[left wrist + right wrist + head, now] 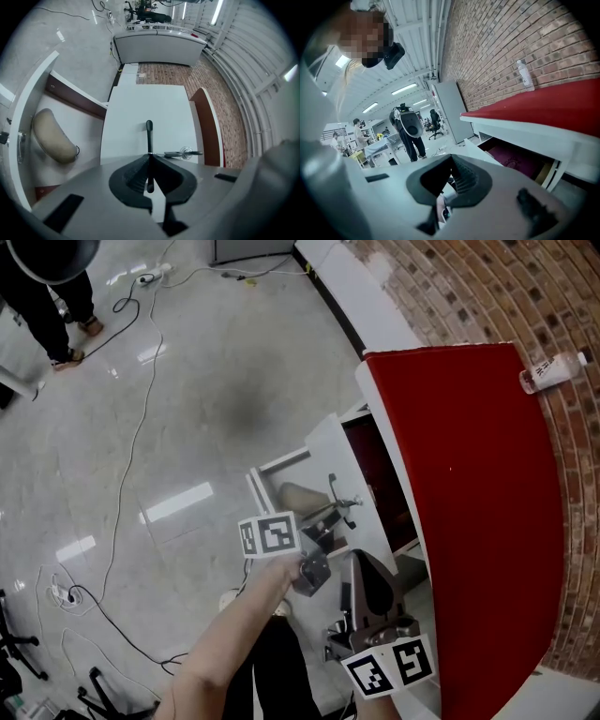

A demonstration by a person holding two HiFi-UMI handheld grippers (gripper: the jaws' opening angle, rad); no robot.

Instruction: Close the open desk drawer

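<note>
Head view: right tongs (367, 589) sit nearest, low beside the red worktop (469, 521), and whether they are clenched or released cannot be told. Just ahead, left tongs (149, 125) are clenched on nothing, pointing at the white drawer (319, 442). It stands pulled out from under the worktop, beige pouch (298, 495) inside. Farther off, a bottle (553, 371) lies on the worktop.

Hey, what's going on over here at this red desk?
A person with a gripper in each hand is working on the white drawer. It stands pulled out from under the red-topped desk, with a beige pouch lying inside. The left gripper, jaws shut on nothing, is held at the drawer. The right gripper hangs nearer the person, beside the desk edge. The drawer is not yet closed.
</note>
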